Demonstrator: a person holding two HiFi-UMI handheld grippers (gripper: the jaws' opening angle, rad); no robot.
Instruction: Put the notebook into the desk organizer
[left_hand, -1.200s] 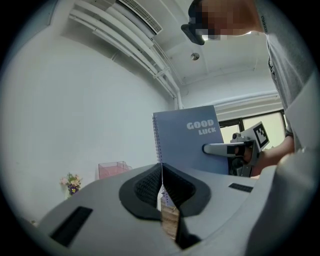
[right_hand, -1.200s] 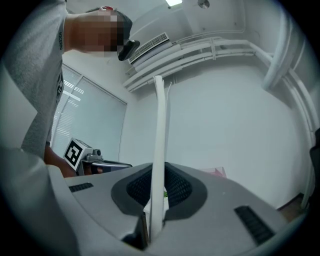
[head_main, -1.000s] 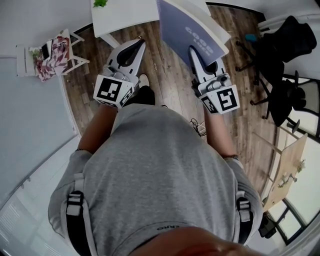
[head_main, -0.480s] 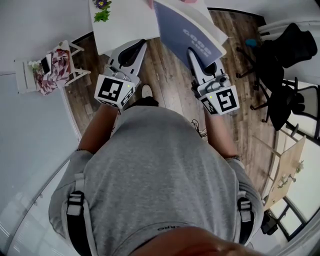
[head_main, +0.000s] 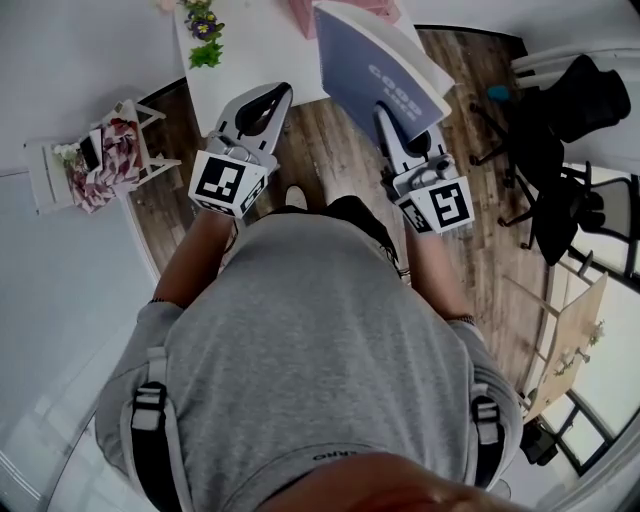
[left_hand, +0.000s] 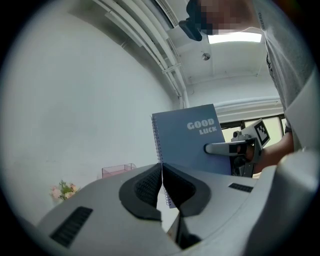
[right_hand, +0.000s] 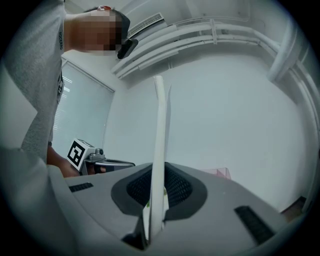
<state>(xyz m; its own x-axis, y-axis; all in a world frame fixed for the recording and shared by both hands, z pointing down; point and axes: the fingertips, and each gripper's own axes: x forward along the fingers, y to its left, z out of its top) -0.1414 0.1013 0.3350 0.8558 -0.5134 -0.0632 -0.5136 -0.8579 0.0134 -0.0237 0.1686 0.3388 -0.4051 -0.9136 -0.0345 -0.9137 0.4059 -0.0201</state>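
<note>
Head view: the right gripper (head_main: 388, 118) holds the notebook (head_main: 375, 65) upright at the near edge of the tabletop (head_main: 250, 45), presumably for edge-first insertion. Left gripper view: the left gripper (left_hand: 161, 176) has its fingers (left_hand: 142, 187) clenched on nothing; the pink desk organizer (left_hand: 118, 171) stands ahead. Right gripper view: fingers clamp the notebook's edge.

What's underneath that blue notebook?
Below the notebook, held in the right gripper, you see white table and wooden floor. It covers part of the pink organizer.
</note>
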